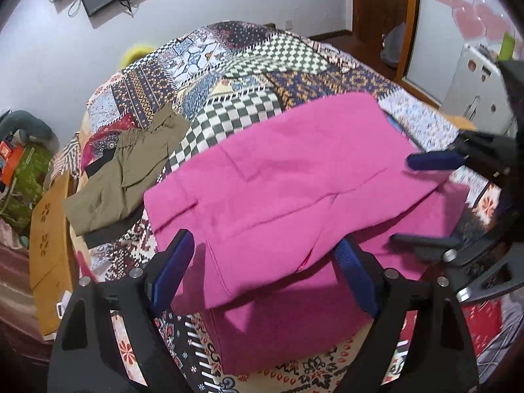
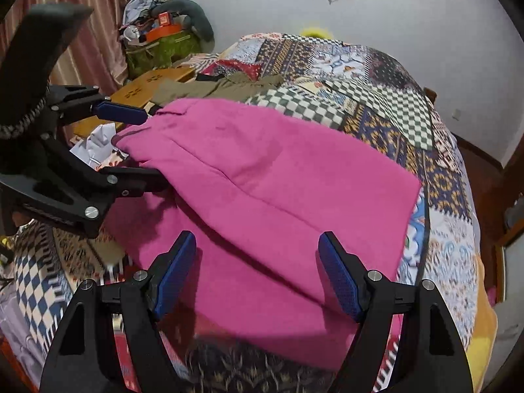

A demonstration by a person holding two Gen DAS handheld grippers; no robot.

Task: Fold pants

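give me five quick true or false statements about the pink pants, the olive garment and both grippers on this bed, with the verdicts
1. The bright pink fabric pants lie on a patchwork-patterned bedspread. True.
2. The left gripper is clamped on the pants. False: its jaws stand open, with no cloth pinched.
3. A crumpled olive-green garment lies on the bed beside the pants. True.
4. The right gripper holds the olive garment. False: it is open and empty above the pink pants.
5. The pants are spread out at full length. False: one layer is folded over another.
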